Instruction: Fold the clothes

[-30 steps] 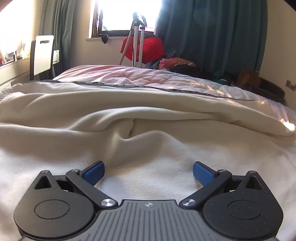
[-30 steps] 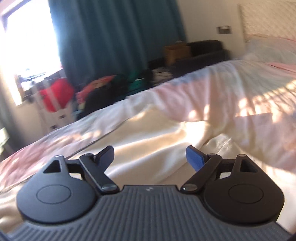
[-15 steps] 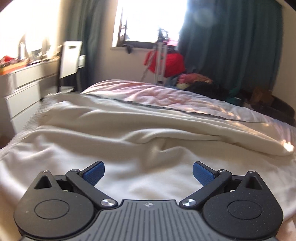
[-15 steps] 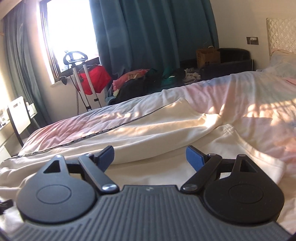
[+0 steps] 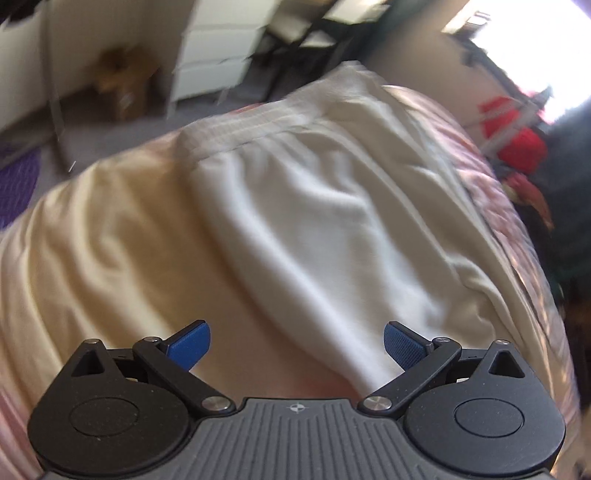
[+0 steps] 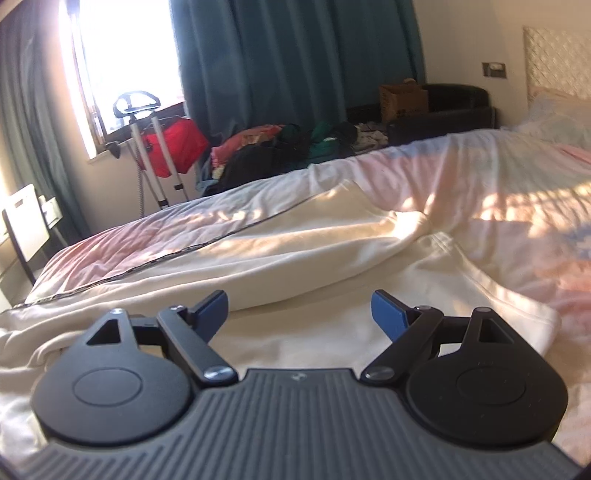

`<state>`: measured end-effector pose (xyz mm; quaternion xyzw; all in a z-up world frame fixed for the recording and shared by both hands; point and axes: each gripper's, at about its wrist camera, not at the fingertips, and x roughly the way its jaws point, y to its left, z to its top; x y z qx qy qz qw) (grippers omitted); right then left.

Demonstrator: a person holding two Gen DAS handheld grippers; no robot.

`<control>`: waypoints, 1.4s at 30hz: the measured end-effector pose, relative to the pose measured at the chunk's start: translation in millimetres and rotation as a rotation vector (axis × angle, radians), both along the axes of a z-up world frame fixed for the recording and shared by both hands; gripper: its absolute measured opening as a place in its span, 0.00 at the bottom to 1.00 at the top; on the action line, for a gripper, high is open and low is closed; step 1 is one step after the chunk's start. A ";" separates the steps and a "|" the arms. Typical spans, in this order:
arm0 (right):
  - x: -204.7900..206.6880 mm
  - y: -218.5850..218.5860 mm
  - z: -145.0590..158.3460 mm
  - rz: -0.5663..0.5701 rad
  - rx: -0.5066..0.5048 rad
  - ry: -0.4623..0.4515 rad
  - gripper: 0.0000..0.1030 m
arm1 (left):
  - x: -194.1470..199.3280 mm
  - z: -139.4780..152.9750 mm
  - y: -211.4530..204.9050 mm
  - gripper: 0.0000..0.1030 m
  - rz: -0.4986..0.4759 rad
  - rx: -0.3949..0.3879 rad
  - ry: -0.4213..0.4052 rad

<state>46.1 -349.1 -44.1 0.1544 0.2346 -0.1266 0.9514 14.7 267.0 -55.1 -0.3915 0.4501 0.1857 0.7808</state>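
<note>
A cream white garment (image 5: pixel 314 206) lies spread on the bed; its ribbed hem (image 5: pixel 236 136) is at the far end in the blurred left wrist view. My left gripper (image 5: pixel 295 343) is open and empty, held above the garment and looking down on it. In the right wrist view the same garment (image 6: pixel 295 254) lies with a long fold across it and a corner (image 6: pixel 532 321) at the right. My right gripper (image 6: pixel 299 310) is open and empty, low over the cloth.
The bed has a pink duvet (image 6: pixel 498 192). A pile of clothes (image 6: pixel 280 147) and a red bag on a stand (image 6: pixel 170 147) are by the teal curtains. White drawers (image 5: pixel 218 51) and a chair (image 5: pixel 306 33) stand beyond the bed's foot.
My left gripper has swung sharply left and tilted down, now facing the garment's hem and the drawers. My right gripper has barely moved. Both stay open.
</note>
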 end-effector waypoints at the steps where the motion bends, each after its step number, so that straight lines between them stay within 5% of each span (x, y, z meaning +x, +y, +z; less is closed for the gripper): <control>1: 0.0 -3.0 -0.6 -0.015 0.006 0.006 0.84 | -1.3 -7.2 12.4 0.97 0.045 -0.057 0.018; 4: -4.2 -18.1 -1.9 -0.074 0.049 0.003 0.84 | 1.4 -20.5 37.2 0.94 0.105 -0.170 0.037; 8: -16.6 -54.9 -7.7 -0.203 0.191 -0.007 0.84 | 2.5 -15.2 49.8 0.94 0.107 -0.158 -0.023; 12: -34.7 -93.1 -20.9 -0.349 0.317 0.000 0.83 | -8.1 -14.8 62.3 0.92 0.119 -0.161 -0.171; 15: -49.6 -116.6 -33.8 -0.462 0.364 -0.001 0.84 | -12.8 -19.4 68.1 0.85 0.136 -0.243 -0.251; 21: -74.0 -158.8 -68.0 -0.687 0.461 0.013 0.83 | -2.8 -26.7 61.9 0.65 0.103 -0.304 -0.261; 30: -71.6 -176.1 -100.4 -0.653 0.647 -0.012 0.78 | 3.8 -36.6 69.9 0.36 0.123 -0.304 -0.253; 34: -58.1 -178.6 -111.4 -0.623 0.685 -0.003 0.56 | 4.1 -36.9 71.4 0.18 0.121 -0.284 -0.243; 37: -50.0 -182.2 -121.0 -0.631 0.683 0.034 0.17 | 2.9 -33.4 72.4 0.08 0.125 -0.266 -0.255; 42: -63.3 -178.8 -105.8 -0.630 0.628 -0.084 0.06 | -7.1 -11.4 65.2 0.06 0.133 -0.159 -0.322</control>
